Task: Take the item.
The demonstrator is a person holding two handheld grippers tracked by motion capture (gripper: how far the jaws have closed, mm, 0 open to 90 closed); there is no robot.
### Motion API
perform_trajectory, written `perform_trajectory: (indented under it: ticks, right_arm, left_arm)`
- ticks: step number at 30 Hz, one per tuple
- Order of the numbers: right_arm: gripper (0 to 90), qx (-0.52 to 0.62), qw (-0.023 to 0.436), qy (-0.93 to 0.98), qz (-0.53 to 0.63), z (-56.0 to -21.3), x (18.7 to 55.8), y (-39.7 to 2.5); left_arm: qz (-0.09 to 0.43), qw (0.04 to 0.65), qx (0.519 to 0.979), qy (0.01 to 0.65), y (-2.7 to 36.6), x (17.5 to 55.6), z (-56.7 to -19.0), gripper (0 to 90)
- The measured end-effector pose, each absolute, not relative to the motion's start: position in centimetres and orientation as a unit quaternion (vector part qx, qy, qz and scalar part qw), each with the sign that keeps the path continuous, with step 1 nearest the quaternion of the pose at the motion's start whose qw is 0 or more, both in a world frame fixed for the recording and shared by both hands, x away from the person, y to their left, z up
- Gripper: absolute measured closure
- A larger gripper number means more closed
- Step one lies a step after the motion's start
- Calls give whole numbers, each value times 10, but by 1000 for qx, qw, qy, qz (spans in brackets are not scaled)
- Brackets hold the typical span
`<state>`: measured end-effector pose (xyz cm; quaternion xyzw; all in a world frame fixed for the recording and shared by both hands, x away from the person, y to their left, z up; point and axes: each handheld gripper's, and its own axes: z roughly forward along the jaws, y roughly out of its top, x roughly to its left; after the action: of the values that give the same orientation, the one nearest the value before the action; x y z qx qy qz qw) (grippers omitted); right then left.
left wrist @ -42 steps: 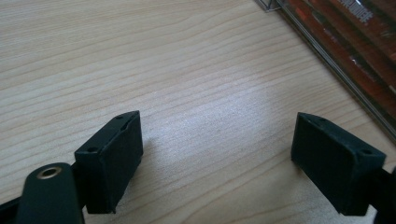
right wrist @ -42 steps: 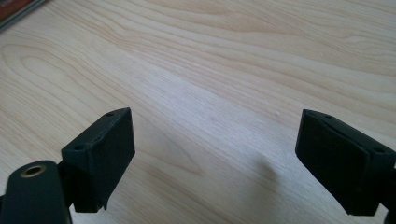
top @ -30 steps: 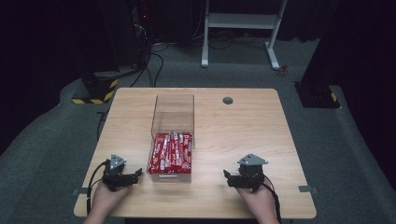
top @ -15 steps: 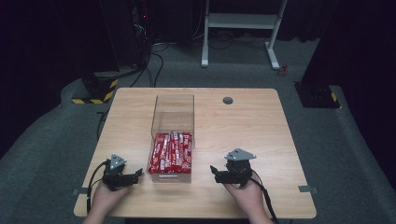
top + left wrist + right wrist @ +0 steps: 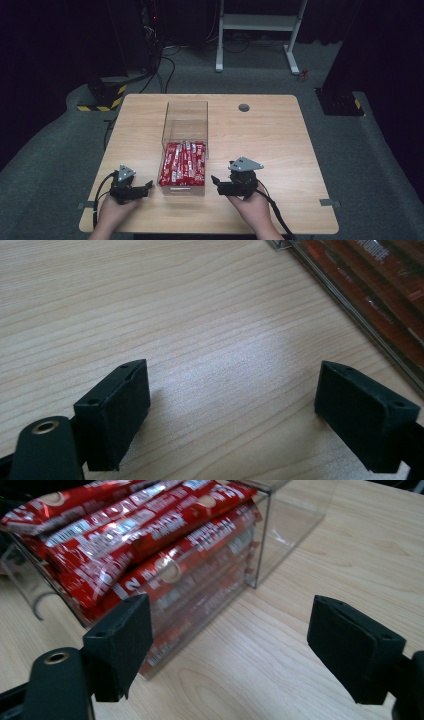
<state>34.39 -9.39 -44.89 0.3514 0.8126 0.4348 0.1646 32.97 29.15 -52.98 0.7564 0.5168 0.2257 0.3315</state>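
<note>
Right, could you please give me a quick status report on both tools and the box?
Left tool open, empty, left of clear box. Right tool open, empty, facing the box's right side. Red snack bars all inside. Nothing in the way.

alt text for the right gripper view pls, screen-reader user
The right gripper, jaws wide open and empty, points at the side of a clear plastic box packed with red snack bar wrappers. The box stands on a light wooden table.
</note>
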Motion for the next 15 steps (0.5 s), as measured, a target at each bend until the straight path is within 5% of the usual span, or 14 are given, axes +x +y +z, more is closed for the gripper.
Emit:
perform_trajectory:
  ticks: [15]
  right_arm:
    - [249,321,156,810,466,-438,341,-63]
  left_arm:
    - [226,333,755,517,291,328,-530,157]
